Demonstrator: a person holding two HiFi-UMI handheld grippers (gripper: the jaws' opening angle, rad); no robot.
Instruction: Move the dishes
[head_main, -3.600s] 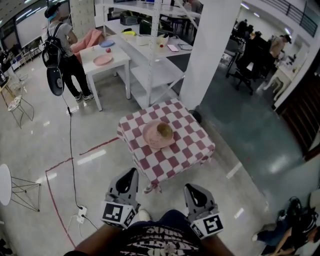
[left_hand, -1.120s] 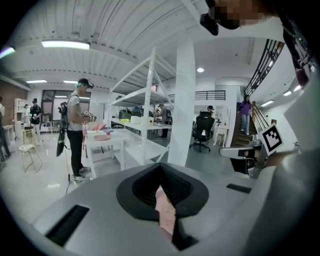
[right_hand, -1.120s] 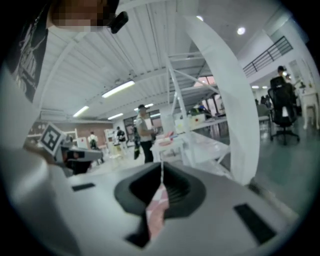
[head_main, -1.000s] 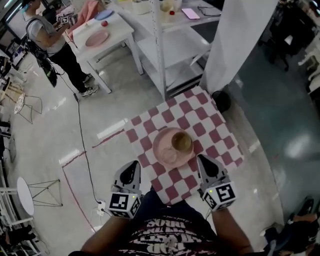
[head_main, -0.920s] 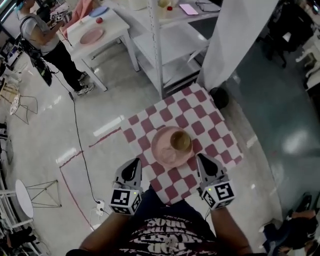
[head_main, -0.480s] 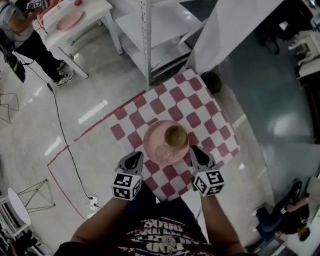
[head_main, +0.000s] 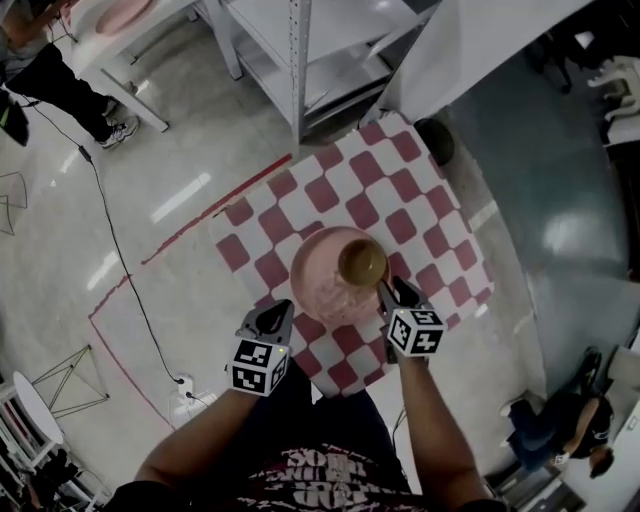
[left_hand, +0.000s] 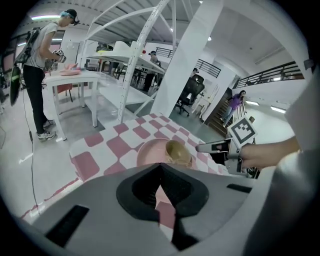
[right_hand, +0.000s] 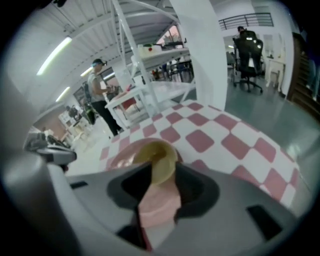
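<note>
A pink plate (head_main: 322, 285) lies on the red-and-white checked table (head_main: 420, 215), with a yellow-green bowl (head_main: 362, 263) standing on its right part. My right gripper (head_main: 386, 292) is at the plate's near right rim, just below the bowl. Its jaws have just been opening and stand open; in the right gripper view the bowl (right_hand: 160, 154) and plate (right_hand: 122, 152) show through the gap, not gripped. My left gripper (head_main: 281, 309) is shut and empty, hanging just short of the plate's near left rim. From the left gripper view the plate (left_hand: 150, 149), bowl (left_hand: 178, 151) and right gripper (left_hand: 206, 147) lie ahead.
A white shelf rack (head_main: 300, 60) and a white pillar (head_main: 480, 50) stand beyond the table. At top left a person (head_main: 50, 70) stands by a white table (head_main: 125, 40). A cable (head_main: 110, 240) runs over the floor on the left. Another person (head_main: 560, 430) sits at lower right.
Both grippers have come down and forward to the plate's near rim. The right gripper's jaws have opened beside the bowl. The left gripper has stayed shut.
</note>
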